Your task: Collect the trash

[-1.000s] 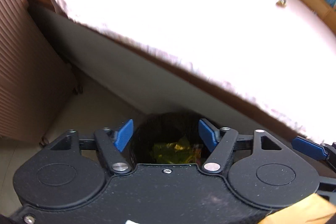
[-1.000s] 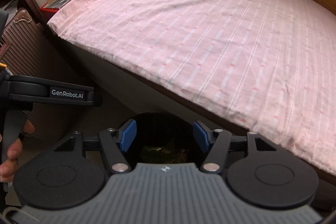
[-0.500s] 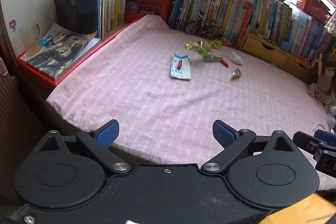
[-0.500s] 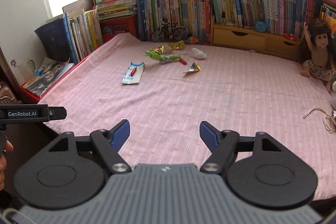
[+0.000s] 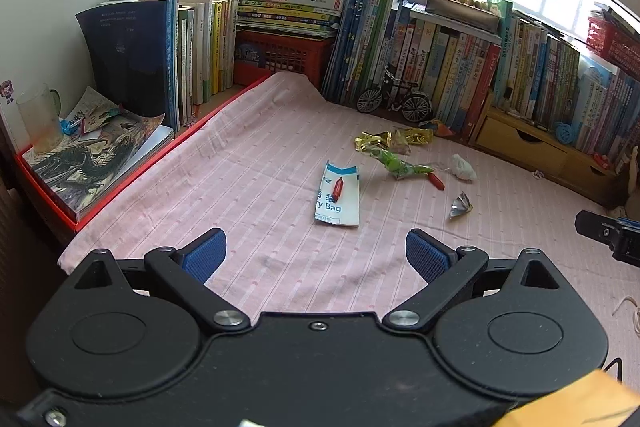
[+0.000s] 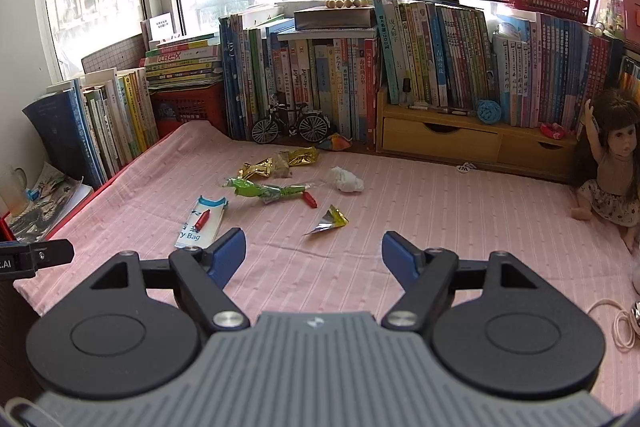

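Observation:
Litter lies on the pink striped bedspread point(image 5: 248, 163) point(image 6: 440, 211). A white and blue bag point(image 5: 337, 195) point(image 6: 202, 223) carries a small red wrapper point(image 5: 338, 188) point(image 6: 202, 219). Beyond it are a green wrapper point(image 5: 398, 165) point(image 6: 262, 190), gold foil wrappers point(image 5: 390, 138) point(image 6: 280, 161), a crumpled white tissue point(image 5: 463, 167) point(image 6: 347, 180), a second red wrapper point(image 5: 436, 181) point(image 6: 309, 199) and a silver-gold foil scrap point(image 5: 460, 206) point(image 6: 328, 221). My left gripper point(image 5: 316, 253) and right gripper point(image 6: 313, 255) both hang open and empty over the bed's near edge, well short of the litter.
Rows of books point(image 6: 400, 59) line the back and left side, with a model bicycle point(image 6: 290, 125), a wooden drawer unit point(image 6: 476, 143), a red crate point(image 5: 284, 53) and a doll point(image 6: 612, 163) at the right. A glass mug point(image 5: 38, 117) stands on magazines at the left.
Both grippers rose from over the black bin beside the bed and tilted up to face across the bed. Their jaws opened wider. The bin has dropped out of view.

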`<state>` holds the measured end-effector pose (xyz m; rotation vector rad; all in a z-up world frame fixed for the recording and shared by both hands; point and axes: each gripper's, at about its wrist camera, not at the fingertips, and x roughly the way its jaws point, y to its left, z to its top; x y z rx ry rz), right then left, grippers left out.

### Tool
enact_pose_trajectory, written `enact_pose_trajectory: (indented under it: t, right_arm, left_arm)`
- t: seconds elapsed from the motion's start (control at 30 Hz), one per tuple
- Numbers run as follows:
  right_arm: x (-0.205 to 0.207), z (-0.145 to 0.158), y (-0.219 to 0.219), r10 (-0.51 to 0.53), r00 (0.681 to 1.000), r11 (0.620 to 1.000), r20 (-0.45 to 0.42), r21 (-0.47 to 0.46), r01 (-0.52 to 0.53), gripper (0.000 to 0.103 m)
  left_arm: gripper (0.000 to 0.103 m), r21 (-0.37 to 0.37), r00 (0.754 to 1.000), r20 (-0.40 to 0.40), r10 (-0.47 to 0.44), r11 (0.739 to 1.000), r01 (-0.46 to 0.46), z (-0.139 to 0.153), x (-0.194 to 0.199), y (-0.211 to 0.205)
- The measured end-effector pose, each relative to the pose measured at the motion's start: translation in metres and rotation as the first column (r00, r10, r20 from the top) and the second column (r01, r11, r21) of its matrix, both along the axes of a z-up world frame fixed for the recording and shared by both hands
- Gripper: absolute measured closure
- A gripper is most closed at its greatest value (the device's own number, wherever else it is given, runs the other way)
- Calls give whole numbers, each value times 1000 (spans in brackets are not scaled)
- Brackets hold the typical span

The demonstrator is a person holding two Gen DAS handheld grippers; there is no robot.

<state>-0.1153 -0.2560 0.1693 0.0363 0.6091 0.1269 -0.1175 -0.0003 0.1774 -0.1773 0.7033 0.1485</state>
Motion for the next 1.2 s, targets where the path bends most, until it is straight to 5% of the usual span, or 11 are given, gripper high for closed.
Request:
enact_pose_trajectory:
  t: [0.43,0.6,0.97,1.2]
  right_arm:
    - [138,-56,-36,112,985,994,-132,8,-112,19]
    - [171,-82,-34,169,965,986,-201,33,-165,19]
    - [227,-122,-17,227,927,974,-299,63,-218,21]
    - [241,-139,-5,241,911,970,-336,73,-230,21]
  left_arm:
    - [34,78,996,-77,48,996,-42,-50,146,-50]
    - [57,80,991,-132,25,997,-15,-73,192,-60]
    - [75,90,970,-223,96,993,-77,-126,258,-46]
    - [76,88,961,-251,114,992,-95,-145,276,-39]
